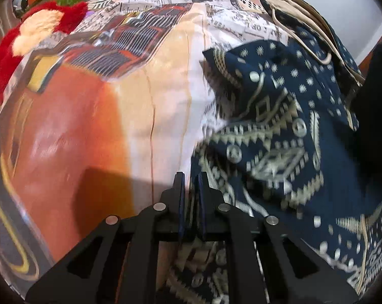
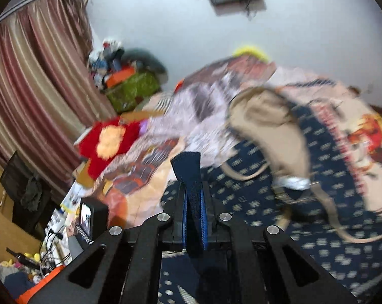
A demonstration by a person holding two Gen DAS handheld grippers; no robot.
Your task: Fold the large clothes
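Observation:
A large navy garment (image 1: 279,139) with a cream geometric print and beige lining lies rumpled on the printed bedspread (image 1: 115,101). My left gripper (image 1: 191,177) is nearly shut on the garment's left edge, with cloth between the jaws. In the right wrist view, my right gripper (image 2: 193,187) is shut on a fold of the same navy garment (image 2: 254,202), and a navy tab of cloth sticks up between the pads. The beige lining (image 2: 264,126) is turned out at the far end. The right view is motion-blurred.
A red and cream plush toy (image 1: 26,40) lies at the bed's left side and also shows in the right wrist view (image 2: 107,141). A green bag with clutter (image 2: 130,88) stands by the striped curtain (image 2: 31,76). A small screen device (image 2: 89,217) and cables sit at lower left.

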